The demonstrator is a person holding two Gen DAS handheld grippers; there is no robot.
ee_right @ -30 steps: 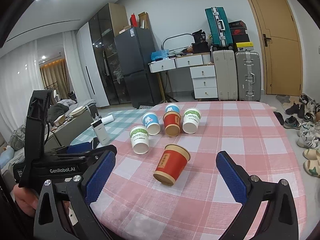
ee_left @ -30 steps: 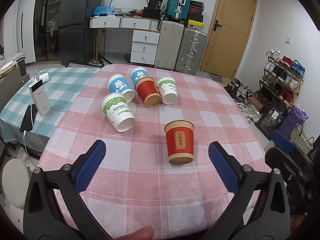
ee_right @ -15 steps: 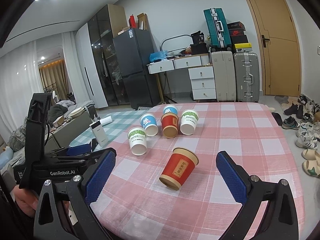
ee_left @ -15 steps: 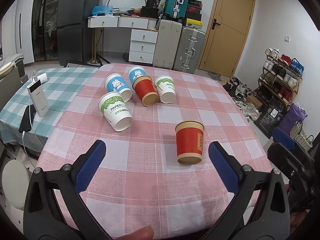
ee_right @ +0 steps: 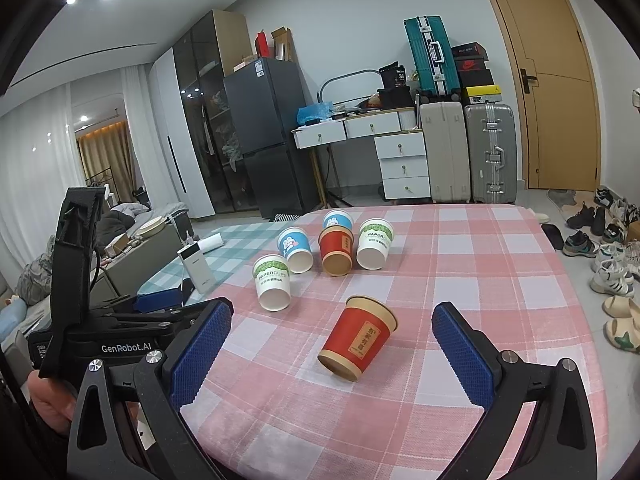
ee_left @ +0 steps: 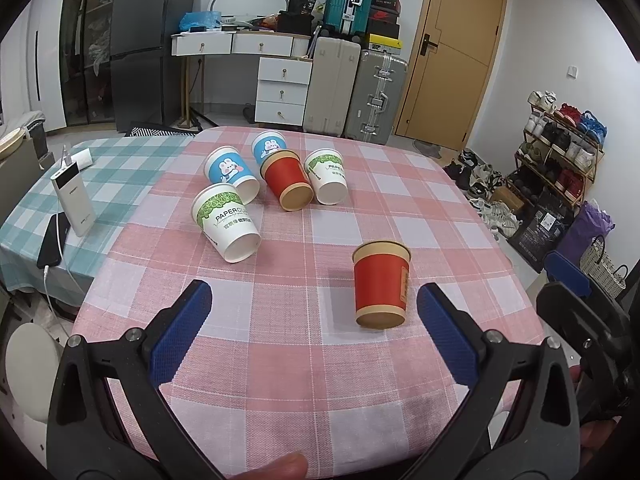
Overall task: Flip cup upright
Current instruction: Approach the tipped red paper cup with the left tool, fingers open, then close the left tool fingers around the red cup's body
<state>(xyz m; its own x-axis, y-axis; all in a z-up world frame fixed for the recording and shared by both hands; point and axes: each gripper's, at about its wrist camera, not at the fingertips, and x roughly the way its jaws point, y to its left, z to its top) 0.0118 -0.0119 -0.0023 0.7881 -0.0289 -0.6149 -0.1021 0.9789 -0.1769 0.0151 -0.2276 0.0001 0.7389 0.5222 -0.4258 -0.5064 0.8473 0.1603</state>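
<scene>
Six paper cups lie on their sides on the pink checked table (ee_left: 280,360), and none of them stands upright, so the task looks not yet begun. The near red cup (ee_right: 356,338) lies alone at the near right of the table, well apart from the other five, its brown base turned toward the cameras and its open rim pointing away. The right gripper (ee_right: 332,352) hangs just in front of it with its blue fingers (ee_right: 200,350) spread wide and nothing between them; the cup sits in line with the gap. The left gripper (ee_left: 312,332) is likewise spread wide and empty, with the red cup near its right finger. The far group of five, two blue cups (ee_left: 228,170), two white and green cups (ee_left: 226,220) and another red cup (ee_left: 286,180), is untouched. What is left, by my reading: close on the near cup, lift, turn it rim up and set it down
</scene>
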